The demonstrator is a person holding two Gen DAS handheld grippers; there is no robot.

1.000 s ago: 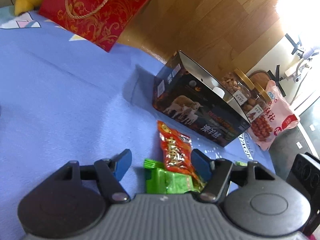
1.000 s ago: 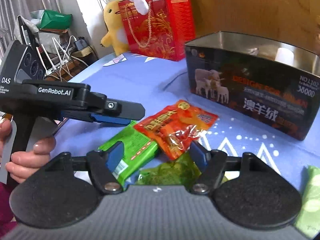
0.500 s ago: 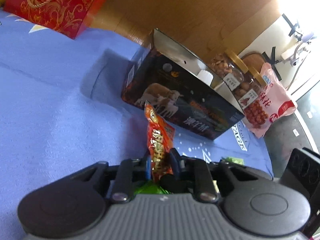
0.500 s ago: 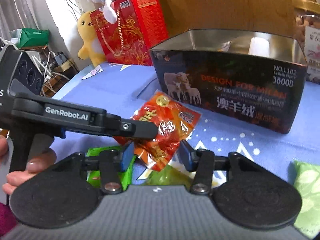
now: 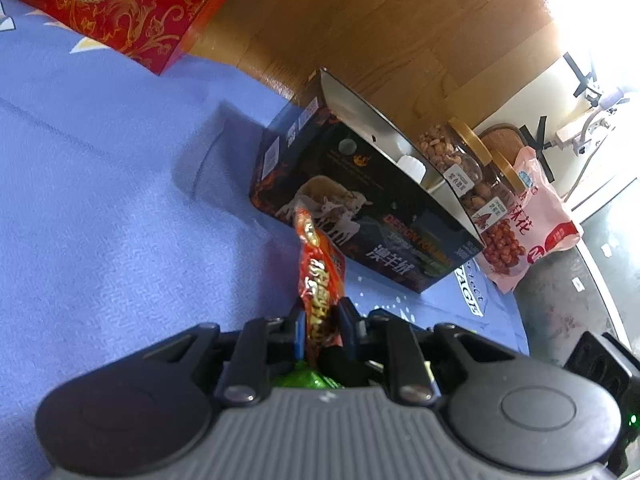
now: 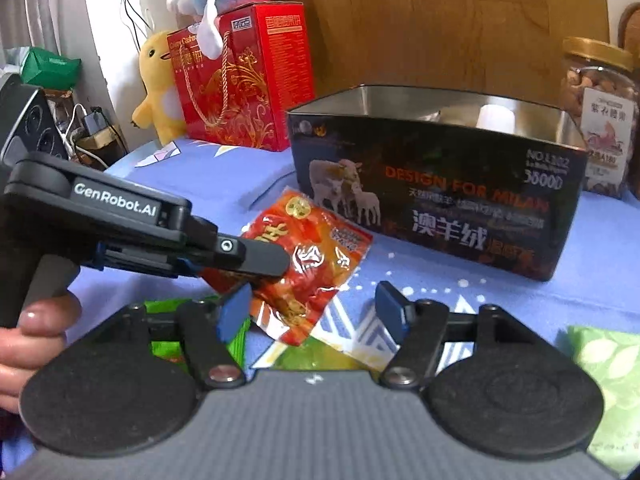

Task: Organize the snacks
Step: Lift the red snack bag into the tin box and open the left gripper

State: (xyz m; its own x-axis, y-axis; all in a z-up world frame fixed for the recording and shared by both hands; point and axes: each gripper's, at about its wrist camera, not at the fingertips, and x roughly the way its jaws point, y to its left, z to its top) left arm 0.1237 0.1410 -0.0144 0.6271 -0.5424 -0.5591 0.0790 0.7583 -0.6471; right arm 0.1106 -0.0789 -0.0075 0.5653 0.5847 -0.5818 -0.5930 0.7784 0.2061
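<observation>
My left gripper (image 5: 322,322) is shut on a red-orange snack packet (image 5: 320,276) and holds it edge-up above the blue cloth; the right wrist view shows the same packet (image 6: 316,256) pinched in the left gripper (image 6: 260,260), lifted in front of the open dark tin box (image 6: 440,196). The box also shows in the left wrist view (image 5: 368,208), beyond the packet. My right gripper (image 6: 314,312) is open and empty, just below and behind the packet. Green snack packets (image 6: 200,320) lie on the cloth under both grippers.
A red gift box (image 6: 244,84) with plush toys stands at the back left. Nut jars (image 5: 460,160) and a pink snack bag (image 5: 532,216) sit behind the tin. Another pale green packet (image 6: 604,364) lies at the right. The blue cloth (image 5: 100,200) covers the table.
My left gripper closed on the red-orange packet and lifted it off the cloth toward the tin. The right gripper moved closer to the box and stayed open.
</observation>
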